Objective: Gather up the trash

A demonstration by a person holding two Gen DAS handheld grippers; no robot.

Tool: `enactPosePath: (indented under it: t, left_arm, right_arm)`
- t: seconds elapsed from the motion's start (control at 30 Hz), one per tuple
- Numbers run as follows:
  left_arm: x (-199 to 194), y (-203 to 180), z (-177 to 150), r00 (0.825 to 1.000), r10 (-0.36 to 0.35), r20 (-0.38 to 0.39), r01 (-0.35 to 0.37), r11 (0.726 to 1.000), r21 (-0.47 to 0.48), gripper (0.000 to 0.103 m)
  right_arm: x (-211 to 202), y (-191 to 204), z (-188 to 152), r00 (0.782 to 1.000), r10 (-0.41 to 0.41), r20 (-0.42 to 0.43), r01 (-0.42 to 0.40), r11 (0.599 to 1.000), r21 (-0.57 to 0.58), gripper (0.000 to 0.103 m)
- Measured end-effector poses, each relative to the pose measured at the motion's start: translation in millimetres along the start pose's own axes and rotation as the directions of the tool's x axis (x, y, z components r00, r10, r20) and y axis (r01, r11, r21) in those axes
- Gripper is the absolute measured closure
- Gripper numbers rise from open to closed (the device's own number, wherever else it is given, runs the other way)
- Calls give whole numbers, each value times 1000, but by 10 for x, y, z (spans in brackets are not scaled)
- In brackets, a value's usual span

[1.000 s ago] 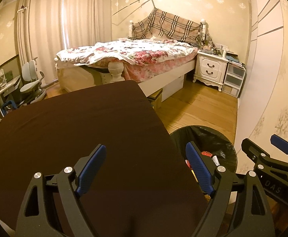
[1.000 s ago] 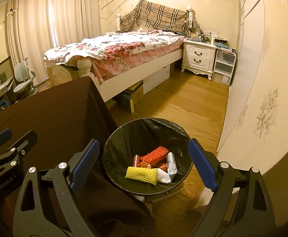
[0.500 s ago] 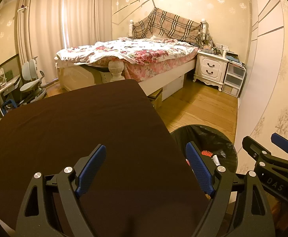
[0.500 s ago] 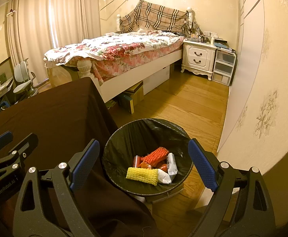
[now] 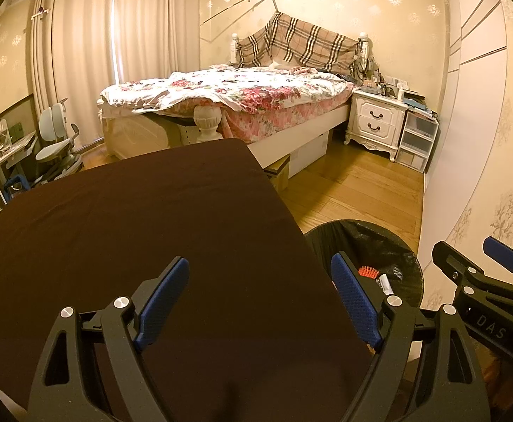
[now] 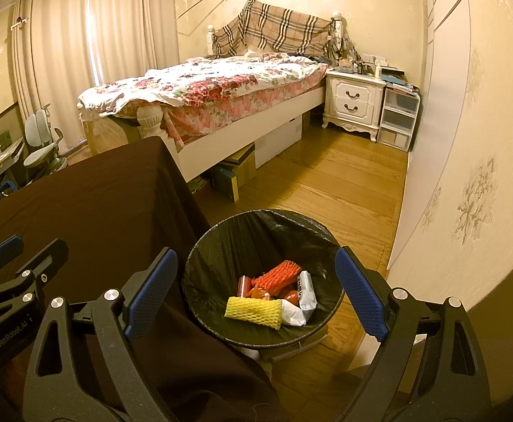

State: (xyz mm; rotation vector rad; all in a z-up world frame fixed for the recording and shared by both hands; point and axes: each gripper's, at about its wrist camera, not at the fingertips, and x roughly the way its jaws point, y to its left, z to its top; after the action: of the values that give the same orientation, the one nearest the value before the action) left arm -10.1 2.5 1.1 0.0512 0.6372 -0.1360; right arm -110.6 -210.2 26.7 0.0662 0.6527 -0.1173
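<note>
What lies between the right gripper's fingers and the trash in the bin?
Nothing: in the right wrist view the right gripper is open over the trash bin, the yellow foam net below, unobstructed.

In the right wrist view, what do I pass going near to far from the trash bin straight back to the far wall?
Trash bin with yellow foam net and orange foam net → bare wood floor → white nightstand → wallpapered far wall.

One trash bin [image 6: 217,246], two foam nets [image 6: 252,311] (yellow, orange), two grippers [image 6: 256,292].
</note>
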Motion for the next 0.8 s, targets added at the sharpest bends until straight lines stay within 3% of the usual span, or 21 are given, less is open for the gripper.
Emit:
enactPosePath:
  t: [0.8]
  left_arm:
    - [0, 14, 2, 1000, -2, -1, 2, 1000, -2, 21]
  right_arm:
    - [2, -4, -1, 1000, 1, 0, -1, 1000, 0, 14]
